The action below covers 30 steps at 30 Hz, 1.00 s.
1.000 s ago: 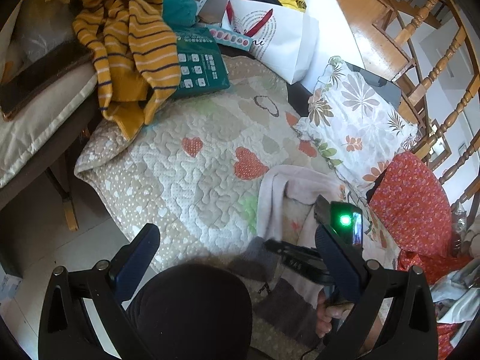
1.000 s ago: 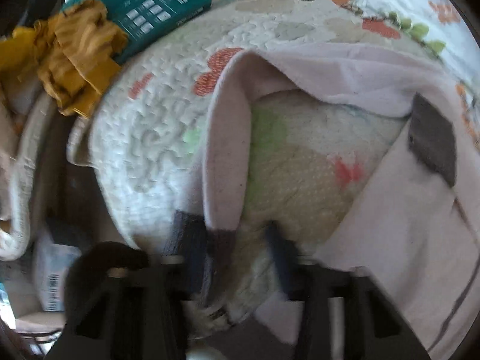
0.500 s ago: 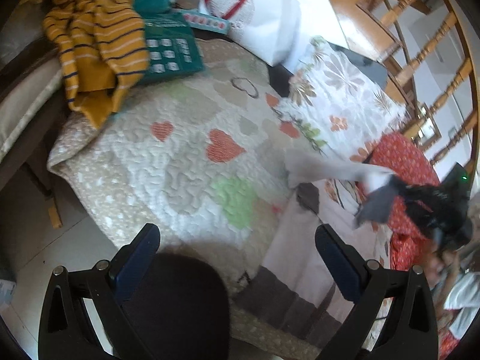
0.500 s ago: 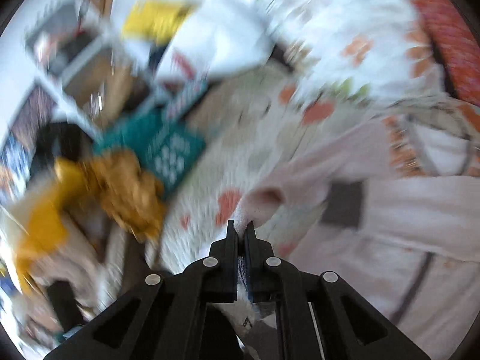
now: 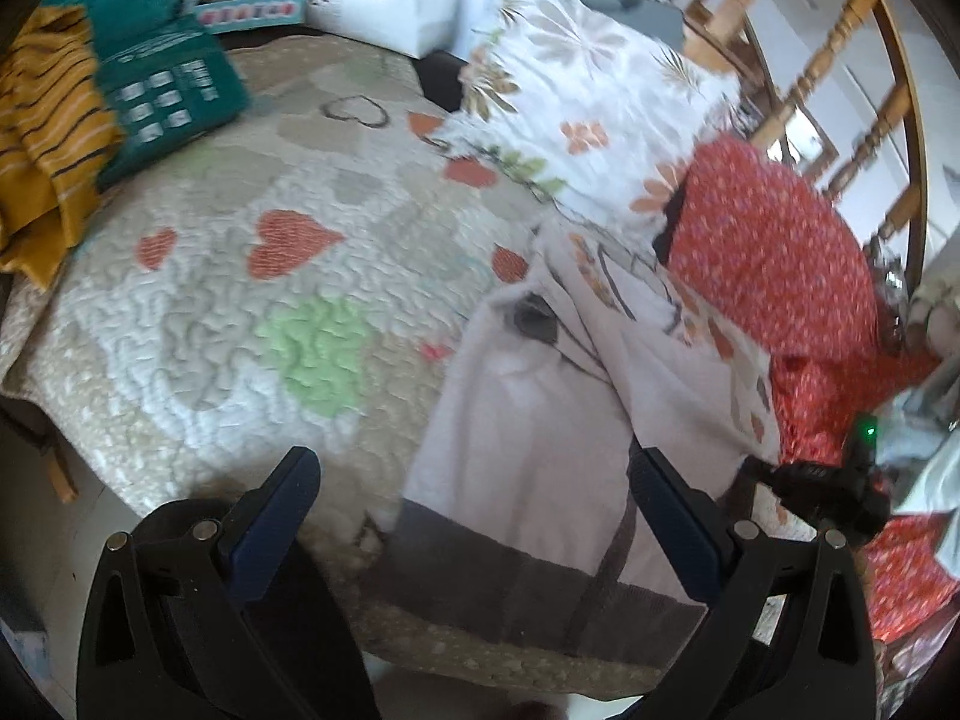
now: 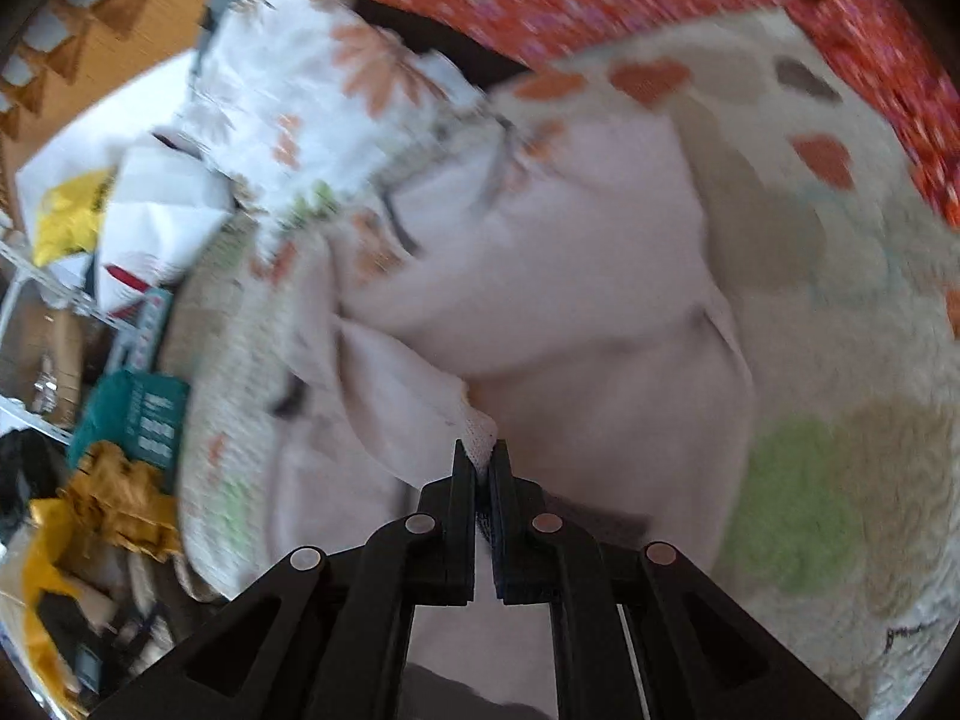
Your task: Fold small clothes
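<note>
Quilted cotton with heart patches covers the bed, and it carries everything; on its right half lies the pale pink garment, spread with its grey hem band toward the near edge and its long axis running away from that edge toward the floral pillow; one side of it is folded over the body, a printed flap lying across the right part. The left hand-held gripper hangs just above the hem with its blue-padded fingers wide apart and holding nothing; the garment lies straight ahead of it and slightly right. The right hand-held gripper is pressed together on a white knitted edge of the same garment, probably a cuff, and lifts it off the body below; in the left view it sits off to the right, beside the red dotted cloth. Judging from this, the right one owns the fold; the pinched edge should be carried across the long axis, while the nearer, free left one could pin the hem.
</note>
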Each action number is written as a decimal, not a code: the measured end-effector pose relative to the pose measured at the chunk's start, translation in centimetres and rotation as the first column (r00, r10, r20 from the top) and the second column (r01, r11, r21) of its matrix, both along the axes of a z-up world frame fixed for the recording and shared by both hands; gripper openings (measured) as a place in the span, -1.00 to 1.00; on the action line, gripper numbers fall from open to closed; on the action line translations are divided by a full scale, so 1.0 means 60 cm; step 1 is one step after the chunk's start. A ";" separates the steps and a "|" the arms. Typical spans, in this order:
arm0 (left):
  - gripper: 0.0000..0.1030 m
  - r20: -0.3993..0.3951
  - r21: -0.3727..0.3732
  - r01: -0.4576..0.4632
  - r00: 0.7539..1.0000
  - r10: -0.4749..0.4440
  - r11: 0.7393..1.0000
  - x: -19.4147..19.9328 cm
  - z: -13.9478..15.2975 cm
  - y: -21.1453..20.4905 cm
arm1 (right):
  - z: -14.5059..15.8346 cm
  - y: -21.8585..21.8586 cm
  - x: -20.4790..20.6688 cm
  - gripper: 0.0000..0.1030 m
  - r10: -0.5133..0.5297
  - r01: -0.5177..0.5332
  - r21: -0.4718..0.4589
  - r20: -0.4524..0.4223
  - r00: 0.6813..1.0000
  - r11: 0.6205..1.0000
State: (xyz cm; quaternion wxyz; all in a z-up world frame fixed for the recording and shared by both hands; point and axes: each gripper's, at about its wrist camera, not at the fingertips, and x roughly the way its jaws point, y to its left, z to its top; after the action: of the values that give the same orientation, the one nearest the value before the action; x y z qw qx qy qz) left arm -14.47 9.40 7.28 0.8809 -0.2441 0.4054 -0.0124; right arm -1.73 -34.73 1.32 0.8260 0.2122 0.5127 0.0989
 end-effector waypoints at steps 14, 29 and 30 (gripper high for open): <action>1.00 0.042 0.040 -0.018 0.999 0.016 0.999 0.183 -0.047 -0.049 | 0.028 0.119 0.015 -0.14 0.213 -0.189 -0.165 0.140 0.967 0.968; 1.00 -0.032 0.009 -0.068 0.997 0.069 0.998 0.239 -0.118 0.015 | -0.083 0.267 0.071 -0.83 0.358 -0.293 -0.486 0.045 0.933 0.824; 1.00 -0.036 -0.015 -0.068 0.997 0.067 0.998 0.240 -0.119 0.016 | -0.077 0.260 0.077 -0.93 0.331 -0.279 -0.439 0.043 0.943 0.854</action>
State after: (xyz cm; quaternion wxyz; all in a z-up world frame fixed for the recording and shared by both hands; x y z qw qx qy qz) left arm -0.06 10.34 0.15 0.8714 -0.2650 0.4124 0.0184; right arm 2.87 -19.13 -3.31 0.8545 -0.0640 0.4997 0.1264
